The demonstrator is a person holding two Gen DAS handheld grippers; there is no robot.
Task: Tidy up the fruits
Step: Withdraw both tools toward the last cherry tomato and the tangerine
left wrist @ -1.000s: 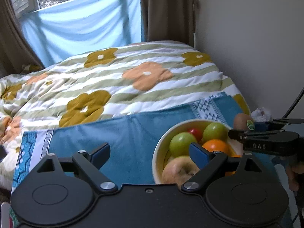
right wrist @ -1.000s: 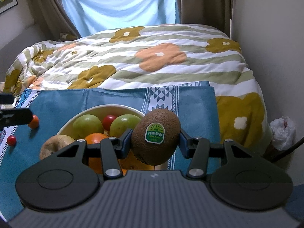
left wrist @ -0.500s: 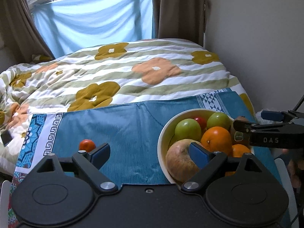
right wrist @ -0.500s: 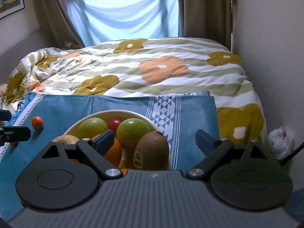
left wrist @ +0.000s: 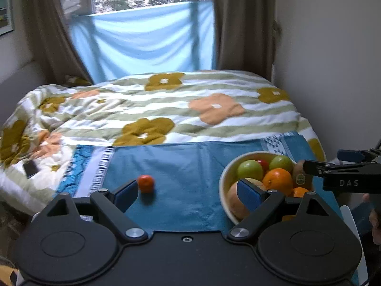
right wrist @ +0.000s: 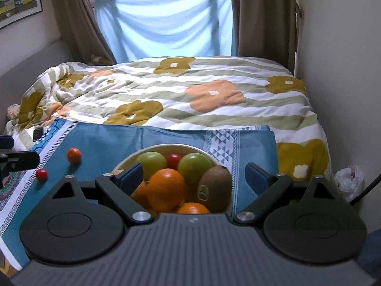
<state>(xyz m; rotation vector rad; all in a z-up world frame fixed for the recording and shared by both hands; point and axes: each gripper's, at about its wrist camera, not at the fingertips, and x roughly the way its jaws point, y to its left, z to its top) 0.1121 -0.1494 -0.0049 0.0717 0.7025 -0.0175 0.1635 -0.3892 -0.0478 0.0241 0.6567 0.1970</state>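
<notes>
Blue cloth (right wrist: 100, 140) bears bowl (right wrist: 166, 146); both hand-held grippers (left wrist: 188, 190) (right wrist: 194, 175) gape empty, one lettered "DAS".

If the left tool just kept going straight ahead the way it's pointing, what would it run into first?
Probably bare blue cloth. The left tool is open, its line passing between the small orange fruit by its left finger and the bowl by its right. Beyond lies the flowered quilt. Depth is hard to judge.

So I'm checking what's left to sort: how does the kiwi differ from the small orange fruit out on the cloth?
The kiwi is brown, oval and stickered; the small orange fruit is round and bare. The kiwi sits inside the bowl, while the orange fruit lies alone on the blue cloth. Neither is held.
</notes>
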